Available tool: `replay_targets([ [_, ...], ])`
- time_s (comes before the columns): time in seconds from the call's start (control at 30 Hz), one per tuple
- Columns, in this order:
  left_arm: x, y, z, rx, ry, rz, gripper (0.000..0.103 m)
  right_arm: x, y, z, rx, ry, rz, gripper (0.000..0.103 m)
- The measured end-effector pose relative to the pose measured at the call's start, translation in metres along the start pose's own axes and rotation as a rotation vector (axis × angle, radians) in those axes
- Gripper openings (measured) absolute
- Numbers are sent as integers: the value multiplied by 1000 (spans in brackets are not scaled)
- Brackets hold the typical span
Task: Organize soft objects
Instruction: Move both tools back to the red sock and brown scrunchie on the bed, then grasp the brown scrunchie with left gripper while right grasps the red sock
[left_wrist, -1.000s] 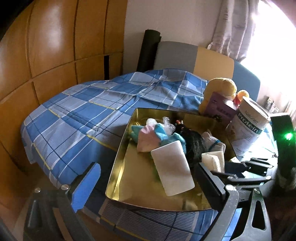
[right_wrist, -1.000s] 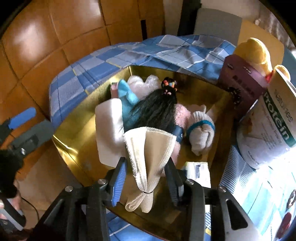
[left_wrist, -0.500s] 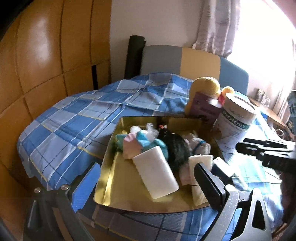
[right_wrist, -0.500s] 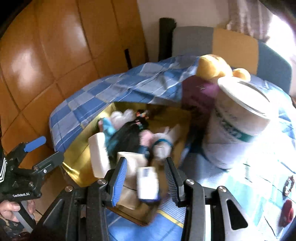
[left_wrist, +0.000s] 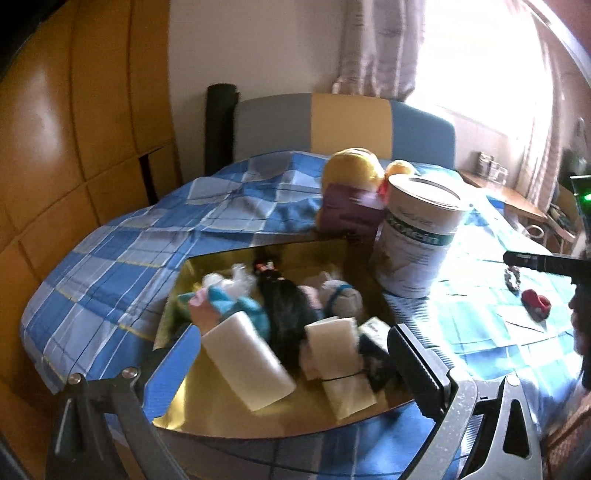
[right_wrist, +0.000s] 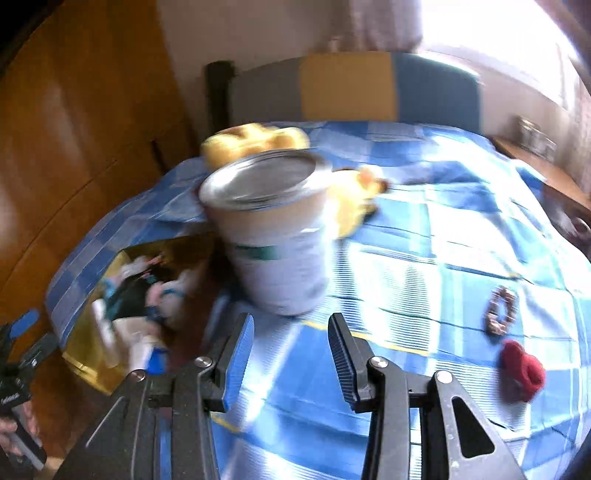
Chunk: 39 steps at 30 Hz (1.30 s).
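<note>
Now the right gripper (right_wrist: 291, 345) has let go of the folded cream towel (left_wrist: 338, 356) and swung over the checked blue cloth (right_wrist: 424, 258), jaws spread and empty. Left gripper (left_wrist: 295, 350) jaws are spread too. Soft things fill the shiny gold tray (left_wrist: 221, 417). A fuzzy red scrunchie (right_wrist: 522, 369) lies outside.

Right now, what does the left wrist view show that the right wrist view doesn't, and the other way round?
Left wrist only: the purple box behind the gold tray, and the open left claw over it.
Right wrist only: the open right claw over bare blue checked cloth.
Both: the tray's soft items, protein can, red scrunchie, beaded ring and yellow plush.
</note>
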<state>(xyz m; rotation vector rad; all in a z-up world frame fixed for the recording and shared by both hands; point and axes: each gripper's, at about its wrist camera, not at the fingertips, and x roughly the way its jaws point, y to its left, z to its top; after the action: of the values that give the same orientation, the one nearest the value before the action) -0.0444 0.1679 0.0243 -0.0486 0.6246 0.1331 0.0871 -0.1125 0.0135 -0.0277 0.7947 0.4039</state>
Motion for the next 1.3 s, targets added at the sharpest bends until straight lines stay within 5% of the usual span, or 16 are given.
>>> replay_targets([
  [0.33,3,-50,10,105,-5,-88,102,-24,-121,-1,246,-68,-222,42],
  [0.57,9,-92,15,184,6,-143,102,-27,-211,-41,560,-113,-382,42],
  [0.67,14,-111,17,210,14,-172,102,-35,-244,-55,762,-143,-344,42],
  [1.1,42,-188,10,316,98,-309,102,-19,-282,-95,1070,-56,-151,42],
  [1.3,54,-202,4,335,147,-345,102,-18,-288,-98,1086,-43,-242,42],
])
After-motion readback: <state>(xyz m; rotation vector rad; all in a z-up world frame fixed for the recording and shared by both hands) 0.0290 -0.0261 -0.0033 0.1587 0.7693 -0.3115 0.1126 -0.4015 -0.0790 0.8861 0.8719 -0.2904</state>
